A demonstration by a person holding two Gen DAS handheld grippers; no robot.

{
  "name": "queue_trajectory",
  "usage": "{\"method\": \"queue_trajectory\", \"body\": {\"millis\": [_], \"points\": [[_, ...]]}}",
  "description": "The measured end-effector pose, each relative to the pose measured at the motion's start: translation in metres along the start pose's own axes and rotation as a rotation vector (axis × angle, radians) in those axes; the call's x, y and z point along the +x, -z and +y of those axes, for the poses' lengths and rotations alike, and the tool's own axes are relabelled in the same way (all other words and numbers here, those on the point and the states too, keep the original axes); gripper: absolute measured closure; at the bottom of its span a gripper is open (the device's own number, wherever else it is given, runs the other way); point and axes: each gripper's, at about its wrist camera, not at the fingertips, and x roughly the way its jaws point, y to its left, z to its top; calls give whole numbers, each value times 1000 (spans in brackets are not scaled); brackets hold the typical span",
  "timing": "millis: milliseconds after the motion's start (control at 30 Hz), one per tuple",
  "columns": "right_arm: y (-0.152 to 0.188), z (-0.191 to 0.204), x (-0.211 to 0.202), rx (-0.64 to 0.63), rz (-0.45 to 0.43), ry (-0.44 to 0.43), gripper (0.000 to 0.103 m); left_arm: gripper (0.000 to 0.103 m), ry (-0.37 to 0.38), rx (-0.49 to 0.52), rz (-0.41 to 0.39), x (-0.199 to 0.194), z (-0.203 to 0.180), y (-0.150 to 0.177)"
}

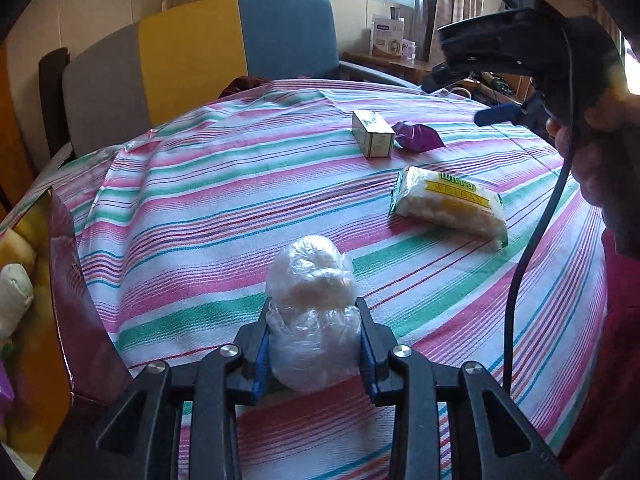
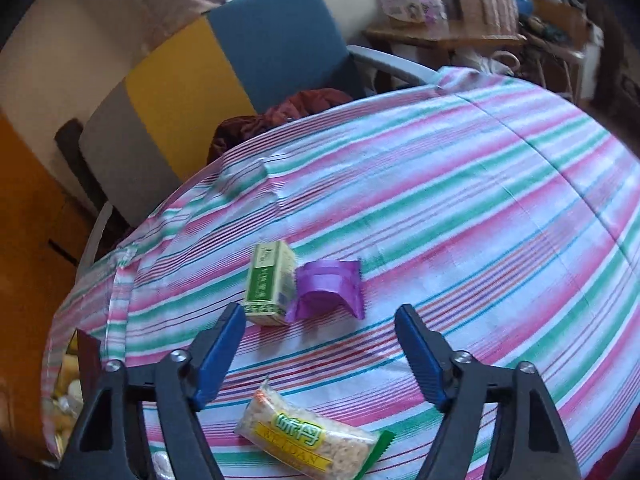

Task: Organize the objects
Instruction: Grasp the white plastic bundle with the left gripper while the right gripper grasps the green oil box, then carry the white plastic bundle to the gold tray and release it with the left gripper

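My left gripper [image 1: 314,322] is shut on a white lump wrapped in clear plastic [image 1: 312,304], held just above the striped tablecloth [image 1: 208,200]. On the cloth lie a green-and-white small box [image 1: 372,134], a purple wrapper [image 1: 418,136] beside it, and a yellow-labelled snack packet [image 1: 448,206]. My right gripper [image 2: 320,354] is open and empty above the cloth. The small box [image 2: 270,284] and purple wrapper [image 2: 330,286] lie just beyond its fingertips; the snack packet [image 2: 308,436] lies below, between the fingers.
An open box with a dark red flap [image 1: 68,280] stands at the table's left edge with soft items inside. A chair with grey, yellow and blue panels [image 1: 192,56] stands behind the table. A cluttered side table [image 2: 440,36] is at the back right.
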Motion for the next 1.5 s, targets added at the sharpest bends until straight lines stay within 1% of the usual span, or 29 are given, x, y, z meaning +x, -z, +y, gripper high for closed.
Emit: {"method": "queue_trajectory", "body": {"millis": [33, 67, 200, 300, 400, 433, 467, 500, 533, 633, 733, 867, 900, 1033, 1133, 1167, 1500], "points": [[-1, 8, 1, -38, 4, 11, 34, 68, -1, 1, -1, 0, 0, 0], [-1, 15, 4, -70, 8, 24, 35, 68, 2, -1, -2, 0, 0, 0], [-11, 37, 22, -145, 39, 40, 35, 68, 21, -16, -8, 1, 3, 0], [-21, 50, 49, -182, 90, 55, 35, 68, 27, -22, -10, 1, 4, 1], [-26, 59, 82, -226, 144, 117, 35, 68, 38, -32, -11, 3, 6, 1], [-26, 63, 93, -253, 156, 146, 37, 68, 41, -35, -12, 4, 7, 1], [-26, 68, 98, -294, 152, 168, 42, 68, 45, -38, -13, 4, 8, 1], [-25, 74, 104, -327, 171, 170, 68, 68, 47, -40, -13, 5, 8, 1], [-24, 77, 108, -336, 205, 150, 72, 68, 50, -42, -13, 6, 8, 0], [-15, 90, 102, -391, 203, 95, 72, 67, 49, -42, -16, 7, 7, 0], [3, 99, 93, -426, 242, 3, 72, 67, 53, -48, -17, 8, 9, 0], [30, 107, 78, -457, 284, -87, 72, 68, 55, -50, -18, 8, 9, 0], [37, 109, 74, -474, 291, -96, 72, 68, 56, -51, -18, 8, 9, 0], [61, 112, 60, -557, 280, -73, 72, 68, 55, -52, -18, 8, 9, 0], [71, 102, 65, -548, 322, -71, 72, 68, 47, -46, -19, 8, 7, 1], [73, 98, 67, -545, 316, -79, 72, 68, 45, -45, -20, 8, 7, 1], [72, 98, 64, -561, 306, -82, 72, 68, 28, -35, -20, 7, 6, 2]]}}
